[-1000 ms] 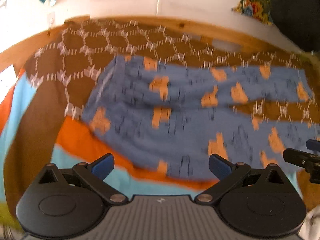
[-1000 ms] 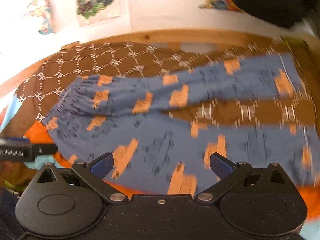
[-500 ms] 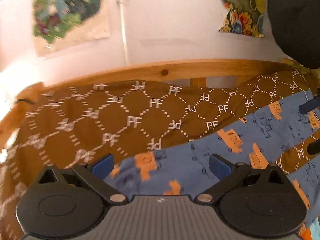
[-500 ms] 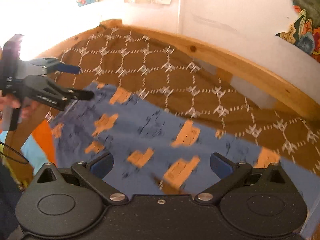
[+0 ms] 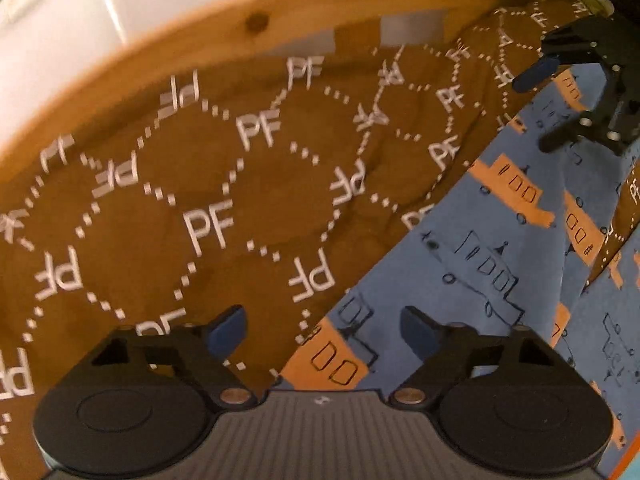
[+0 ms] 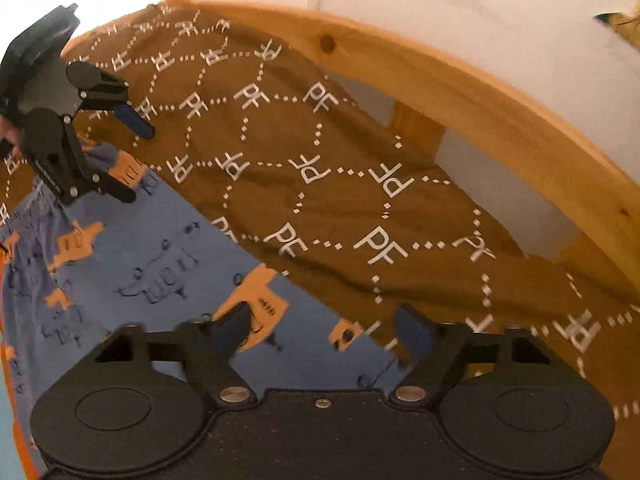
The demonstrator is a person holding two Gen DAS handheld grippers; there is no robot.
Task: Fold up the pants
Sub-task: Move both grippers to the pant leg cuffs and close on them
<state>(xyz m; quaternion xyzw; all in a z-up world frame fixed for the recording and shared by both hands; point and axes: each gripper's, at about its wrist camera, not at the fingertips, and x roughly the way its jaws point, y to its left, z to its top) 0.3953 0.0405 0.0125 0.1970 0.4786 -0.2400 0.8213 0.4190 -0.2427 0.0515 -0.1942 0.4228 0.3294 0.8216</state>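
Blue pants with orange train prints lie spread on a brown bedspread printed with white "PF" hexagons. My left gripper is open, low over the far edge of the pants at one end. My right gripper is open over the same far edge at the other end. Each gripper shows in the other's view: the right one at upper right, the left one at upper left, both open and empty.
A curved wooden bed rail runs behind the bedspread against a white wall. An orange and light blue sheet shows at the near edge beside the pants.
Both grippers have moved forward and down toward the far edge of the pants. The wall pictures have left the views. The jaws stay open.
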